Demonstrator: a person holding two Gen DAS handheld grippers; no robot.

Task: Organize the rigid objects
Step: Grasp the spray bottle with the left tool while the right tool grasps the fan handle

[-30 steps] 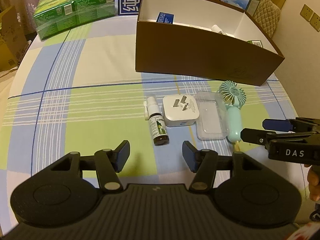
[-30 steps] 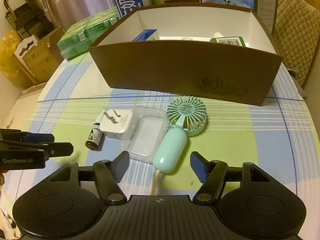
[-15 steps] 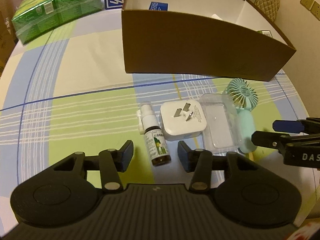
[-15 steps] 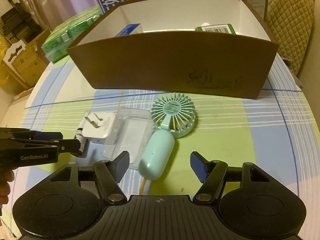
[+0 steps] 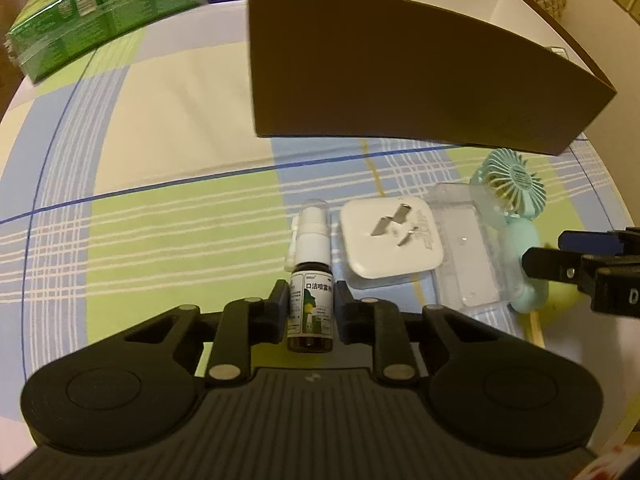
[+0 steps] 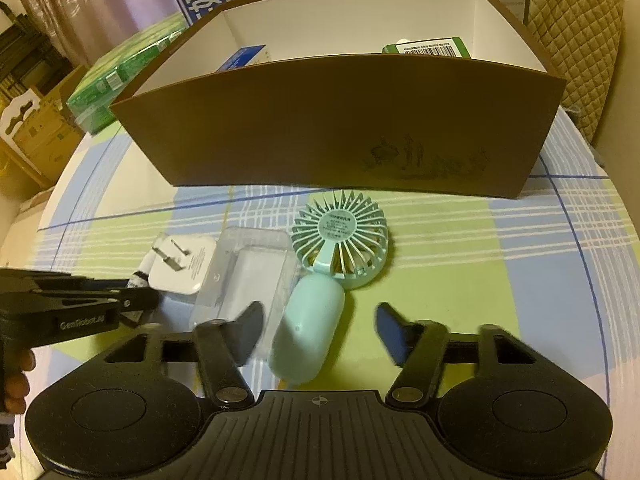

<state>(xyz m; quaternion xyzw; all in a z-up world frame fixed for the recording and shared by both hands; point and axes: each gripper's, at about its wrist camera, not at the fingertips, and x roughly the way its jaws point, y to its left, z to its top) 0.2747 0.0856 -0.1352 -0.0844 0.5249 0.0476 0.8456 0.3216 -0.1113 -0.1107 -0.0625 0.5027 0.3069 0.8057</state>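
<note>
A small brown spray bottle (image 5: 310, 240) with a white cap lies on the checked tablecloth, and my left gripper (image 5: 311, 300) is shut on its labelled body. A mint green hand fan (image 6: 340, 236) lies to the right, head toward the box. Its rounded handle (image 6: 308, 336) sits between the jaws of my right gripper (image 6: 320, 324), which are closing; the pads stand apart from the handle. In the left wrist view the fan (image 5: 516, 188) and the right gripper (image 5: 560, 256) show at the right edge. In the right wrist view the left gripper (image 6: 140, 300) reaches in from the left.
A white plug adapter (image 5: 392, 240) and a clear plastic case (image 5: 464, 256) lie between bottle and fan. A brown cardboard box (image 6: 320, 128), open on top and holding several packages, stands just behind. Green packs (image 5: 100, 12) sit at the far left.
My left gripper came forward and down onto the spray bottle and closed on it. The right gripper moved closer over the fan handle and its jaws narrowed.
</note>
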